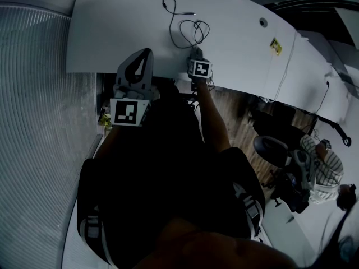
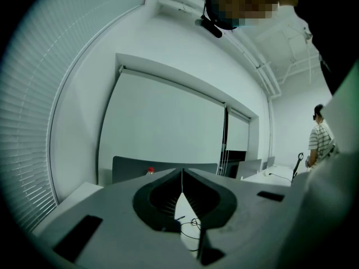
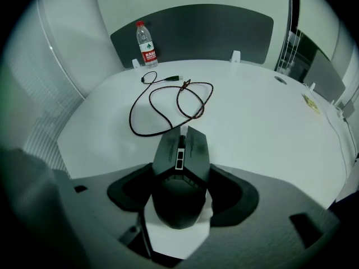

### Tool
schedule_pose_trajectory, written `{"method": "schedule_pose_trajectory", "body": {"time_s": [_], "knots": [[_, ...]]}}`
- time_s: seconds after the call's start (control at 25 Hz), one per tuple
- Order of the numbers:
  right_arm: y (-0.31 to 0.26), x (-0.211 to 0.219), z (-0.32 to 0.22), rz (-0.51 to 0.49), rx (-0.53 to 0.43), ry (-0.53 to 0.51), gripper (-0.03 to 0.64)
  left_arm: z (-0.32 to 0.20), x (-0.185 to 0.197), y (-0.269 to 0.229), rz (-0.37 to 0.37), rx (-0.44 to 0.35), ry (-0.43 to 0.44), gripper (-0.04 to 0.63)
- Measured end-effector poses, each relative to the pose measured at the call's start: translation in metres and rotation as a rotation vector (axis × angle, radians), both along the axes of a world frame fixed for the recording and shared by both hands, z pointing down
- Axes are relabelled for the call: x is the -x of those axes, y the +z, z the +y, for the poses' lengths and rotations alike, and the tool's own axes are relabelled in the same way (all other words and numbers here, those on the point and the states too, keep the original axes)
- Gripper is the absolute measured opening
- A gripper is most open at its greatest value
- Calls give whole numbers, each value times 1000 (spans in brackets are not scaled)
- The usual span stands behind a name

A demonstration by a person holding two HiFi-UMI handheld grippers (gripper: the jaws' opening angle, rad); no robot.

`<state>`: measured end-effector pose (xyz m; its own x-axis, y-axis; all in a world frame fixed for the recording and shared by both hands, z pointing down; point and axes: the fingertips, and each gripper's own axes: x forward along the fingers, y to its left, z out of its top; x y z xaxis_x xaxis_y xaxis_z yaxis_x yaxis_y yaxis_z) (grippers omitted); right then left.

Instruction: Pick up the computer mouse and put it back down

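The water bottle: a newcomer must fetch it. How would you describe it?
Find the white curved desk and the dark grey partition panel along its far edge. By the panel's left end stands a clear plastic bottle; its red cap and label set it apart from the dark looped cable nearby.
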<state>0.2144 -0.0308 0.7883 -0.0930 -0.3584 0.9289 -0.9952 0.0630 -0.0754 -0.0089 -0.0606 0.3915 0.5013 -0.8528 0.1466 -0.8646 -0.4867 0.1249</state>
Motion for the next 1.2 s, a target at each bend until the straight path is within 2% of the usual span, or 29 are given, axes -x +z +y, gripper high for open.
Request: {"method": "schedule_pose_trajectory", "body": {"time_s": [0.2,1.2], "knots": [[-5,17,-7,-58,-28,-4,288,1,1,0,3,-3,-2,6],[-6,14,-8,-35,-34,-22,301,-4,3,1,15,0,-10,6]]}}
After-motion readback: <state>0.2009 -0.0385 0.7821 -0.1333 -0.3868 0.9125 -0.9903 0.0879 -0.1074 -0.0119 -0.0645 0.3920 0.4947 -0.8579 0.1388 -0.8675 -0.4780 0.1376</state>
